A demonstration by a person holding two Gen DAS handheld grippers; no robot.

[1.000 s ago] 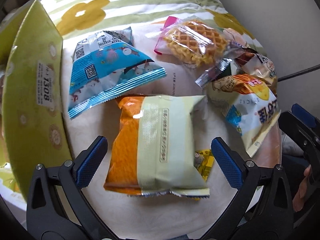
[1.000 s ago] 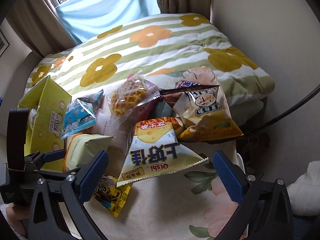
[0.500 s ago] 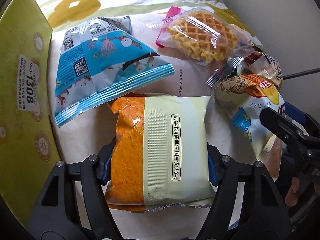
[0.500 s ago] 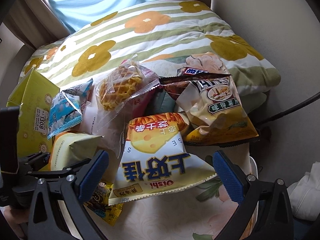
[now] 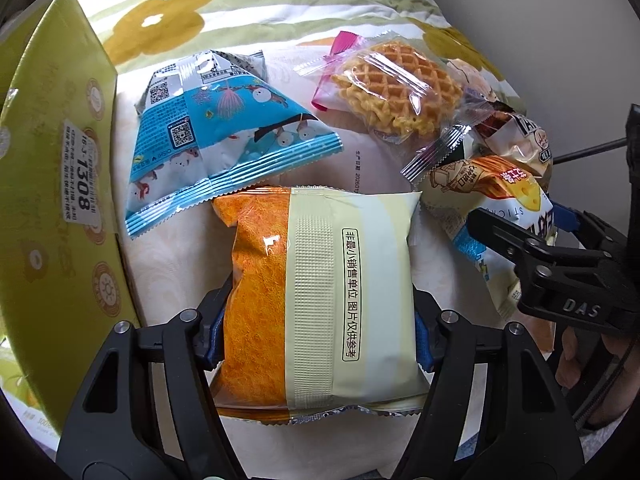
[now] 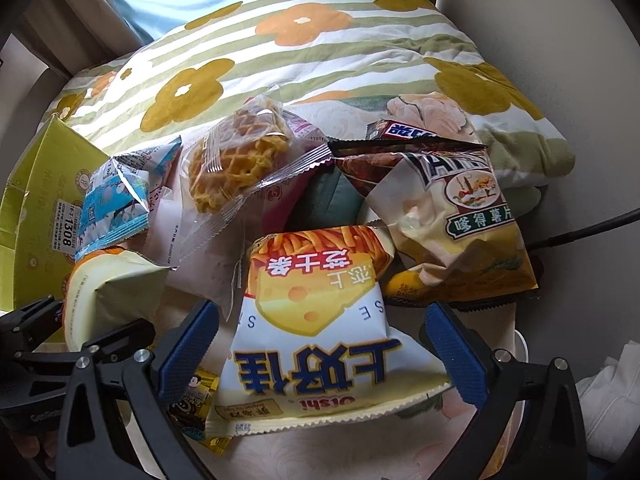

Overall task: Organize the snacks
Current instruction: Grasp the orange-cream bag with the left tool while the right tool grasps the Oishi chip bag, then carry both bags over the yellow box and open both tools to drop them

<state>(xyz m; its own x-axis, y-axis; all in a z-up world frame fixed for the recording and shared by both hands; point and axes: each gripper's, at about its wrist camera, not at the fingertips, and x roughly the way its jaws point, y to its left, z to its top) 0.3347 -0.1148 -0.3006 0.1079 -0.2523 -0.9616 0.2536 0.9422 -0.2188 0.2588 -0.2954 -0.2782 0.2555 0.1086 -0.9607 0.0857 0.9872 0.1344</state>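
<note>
My left gripper (image 5: 316, 340) is shut on an orange and pale green snack bag (image 5: 320, 296), pads pressed against both its sides. The bag also shows in the right wrist view (image 6: 108, 288). My right gripper (image 6: 320, 348) is open, its fingers on either side of a white and yellow cheese-stick bag (image 6: 316, 328) that lies between them, not pinched. The cheese-stick bag shows in the left wrist view (image 5: 508, 216) under the right gripper's finger (image 5: 516, 240).
A yellow-green cardboard box (image 5: 52, 184) stands at the left. A blue bag (image 5: 216, 152), a waffle pack (image 5: 396, 88), a brown and yellow chip bag (image 6: 460, 220) and a small yellow packet (image 6: 200, 408) lie around. A flowered blanket (image 6: 320, 48) lies behind.
My left gripper moved forward and closed on the orange and green bag. My right gripper moved forward so its open fingers now sit either side of the cheese-stick bag.
</note>
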